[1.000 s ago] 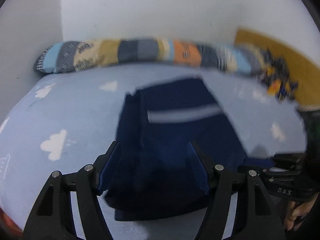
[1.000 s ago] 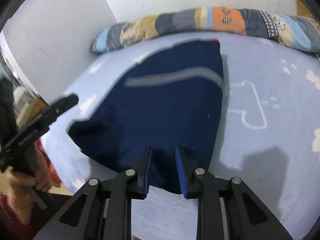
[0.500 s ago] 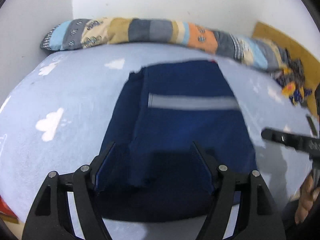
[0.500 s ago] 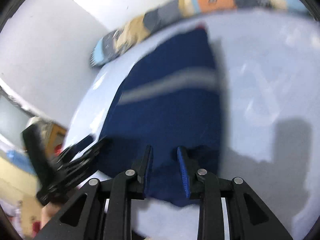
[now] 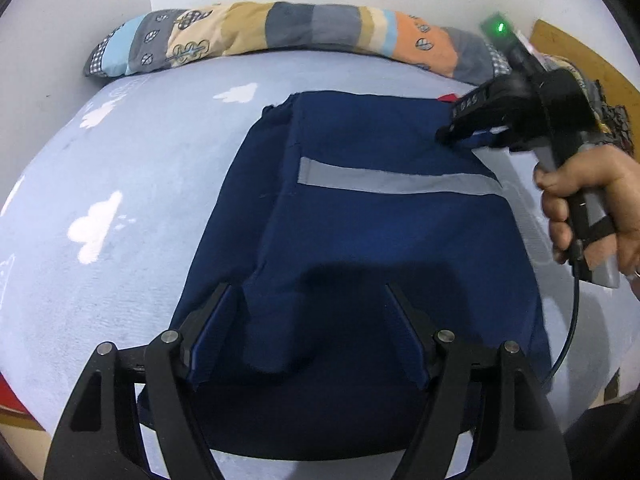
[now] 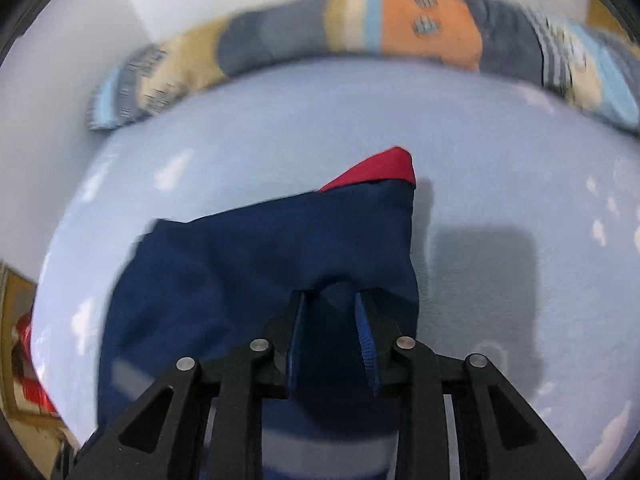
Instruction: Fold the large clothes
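Observation:
A navy garment (image 5: 360,240) with a grey stripe (image 5: 392,180) lies folded flat on the pale blue cloud-print sheet (image 5: 140,200). My left gripper (image 5: 308,320) hovers over the garment's near end, open wide; a raised fold runs between its fingers untouched. A hand (image 5: 592,184) holds my right gripper (image 5: 460,134) at the garment's far right edge. In the right wrist view the right gripper (image 6: 332,312) has its jaws opening, narrow, with navy cloth (image 6: 240,260) between and under them; the pads do not visibly press it. A red corner (image 6: 384,168) peeks out at the far tip.
A long patchwork bolster (image 5: 280,28) lies along the white wall at the back of the bed. A wooden board (image 5: 580,60) stands at the far right. Red items (image 6: 28,360) sit beyond the bed's left edge. The bed's front edge runs just under my left gripper.
The right gripper swept from the garment's near right edge to its far right corner, jaws slightly wider. The left gripper dipped closer over the near end and spread a little.

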Demonstrator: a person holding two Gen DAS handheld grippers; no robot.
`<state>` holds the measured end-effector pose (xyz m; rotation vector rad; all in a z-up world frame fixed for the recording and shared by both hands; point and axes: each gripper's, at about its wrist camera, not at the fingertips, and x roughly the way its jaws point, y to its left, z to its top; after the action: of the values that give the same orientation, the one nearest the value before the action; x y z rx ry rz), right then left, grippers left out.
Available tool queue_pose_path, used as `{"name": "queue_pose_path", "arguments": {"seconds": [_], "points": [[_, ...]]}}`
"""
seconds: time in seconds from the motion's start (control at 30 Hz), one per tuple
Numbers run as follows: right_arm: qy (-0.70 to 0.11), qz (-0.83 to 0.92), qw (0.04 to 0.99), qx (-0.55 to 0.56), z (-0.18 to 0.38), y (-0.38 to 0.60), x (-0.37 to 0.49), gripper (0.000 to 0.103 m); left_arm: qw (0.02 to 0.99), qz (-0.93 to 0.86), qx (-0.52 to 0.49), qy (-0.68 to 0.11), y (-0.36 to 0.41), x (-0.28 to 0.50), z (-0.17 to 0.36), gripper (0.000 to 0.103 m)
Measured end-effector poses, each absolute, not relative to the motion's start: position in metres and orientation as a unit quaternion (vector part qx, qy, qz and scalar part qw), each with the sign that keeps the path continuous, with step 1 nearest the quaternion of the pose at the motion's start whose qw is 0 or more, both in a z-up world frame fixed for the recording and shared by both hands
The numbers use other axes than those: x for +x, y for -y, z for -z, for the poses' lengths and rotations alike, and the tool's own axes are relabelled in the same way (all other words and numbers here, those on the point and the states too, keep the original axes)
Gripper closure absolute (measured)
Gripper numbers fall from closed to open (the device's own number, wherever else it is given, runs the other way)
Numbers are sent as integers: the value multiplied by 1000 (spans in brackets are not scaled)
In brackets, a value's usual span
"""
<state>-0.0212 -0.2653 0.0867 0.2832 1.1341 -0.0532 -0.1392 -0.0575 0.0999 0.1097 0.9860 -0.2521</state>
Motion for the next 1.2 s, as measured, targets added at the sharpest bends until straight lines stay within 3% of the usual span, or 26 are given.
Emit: {"name": "queue_pose_path", "arguments": {"seconds": [0.1,0.23,0.37,0.63,0.7,0.83,1.0,1.1,1.2], "points": [[-552,20,821,144,-66,271,-15,61,870,118,59,-475,61,-137,-99,29],[-534,-5,832,151,-90,269,-37,61,873,126,46,-470,61,-141,-105,29],[-509,-46,851,124,-120,240,-104,61,878,130,53,-458,62,-146,-110,29],[-495,-50,858,128,-113,224,-210,61,882,106,68,-454,60,-137,-109,29],[-512,-62,849,115,-105,221,-208,65,877,95,68,-466,60,-131,-104,29],[-533,-59,838,98,-83,213,-206,62,858,80,57,-503,56,-120,-89,29],[-550,-65,825,112,-72,218,-201,61,864,92,52,-492,56,-121,-96,29],[-520,-75,838,149,-89,227,-205,63,881,94,32,-462,51,-113,-112,29],[-491,-43,858,148,-103,241,-198,59,882,100,35,-459,54,-95,-113,29]]}}
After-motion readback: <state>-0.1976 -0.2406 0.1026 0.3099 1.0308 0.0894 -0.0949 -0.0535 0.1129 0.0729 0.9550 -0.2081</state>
